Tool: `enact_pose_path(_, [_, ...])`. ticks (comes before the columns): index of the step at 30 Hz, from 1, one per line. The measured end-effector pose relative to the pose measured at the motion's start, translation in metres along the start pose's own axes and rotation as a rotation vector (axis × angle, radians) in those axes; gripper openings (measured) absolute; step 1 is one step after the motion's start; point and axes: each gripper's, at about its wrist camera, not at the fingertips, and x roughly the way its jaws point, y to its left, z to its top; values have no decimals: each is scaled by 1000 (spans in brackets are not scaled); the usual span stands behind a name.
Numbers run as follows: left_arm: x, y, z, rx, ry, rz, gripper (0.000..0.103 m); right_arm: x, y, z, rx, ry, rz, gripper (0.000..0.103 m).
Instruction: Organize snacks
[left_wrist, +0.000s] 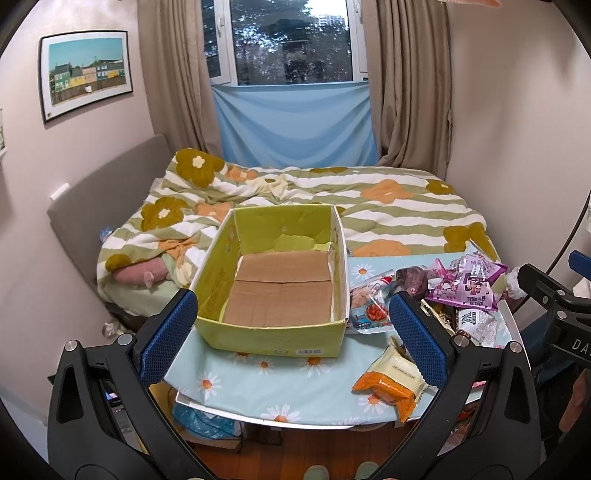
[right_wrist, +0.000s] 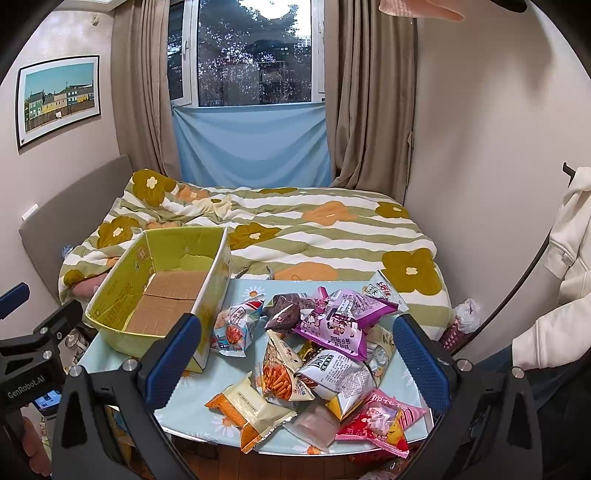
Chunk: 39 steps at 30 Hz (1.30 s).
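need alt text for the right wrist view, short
An open right gripper hangs over a heap of snack packets on a daisy-print table, holding nothing. An empty green cardboard box stands left of the heap, with a bed and curtained window behind.

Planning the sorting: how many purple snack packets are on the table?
1: the purple packet lies atop the pile's far side, right of the box. Others may be buried.

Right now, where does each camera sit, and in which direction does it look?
Left wrist: on the left gripper, open, facing the empty green box; the right gripper shows at the right edge.
Right wrist: on the right gripper, open, over the snack pile; a white sleeve shows.
Shared: box, snacks, floral table, bed, window.
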Motion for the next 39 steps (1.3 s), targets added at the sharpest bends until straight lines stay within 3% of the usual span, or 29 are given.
enact_pose_path(23, [-1, -10, 4, 15, 13, -21, 103, 0, -2, -1, -1, 2, -9, 103])
enact_pose_path(30, [24, -26, -1, 77, 98, -111, 103, 7, -25, -10, 18, 46, -44, 103])
enact_pose_path(34, [50, -43, -22, 136, 163, -212, 103, 23, -49, -29, 47, 113, -70, 103])
enact_pose_path(39, [82, -74, -50, 197, 237, -241, 103, 49, -77, -64, 83, 202, -83, 103])
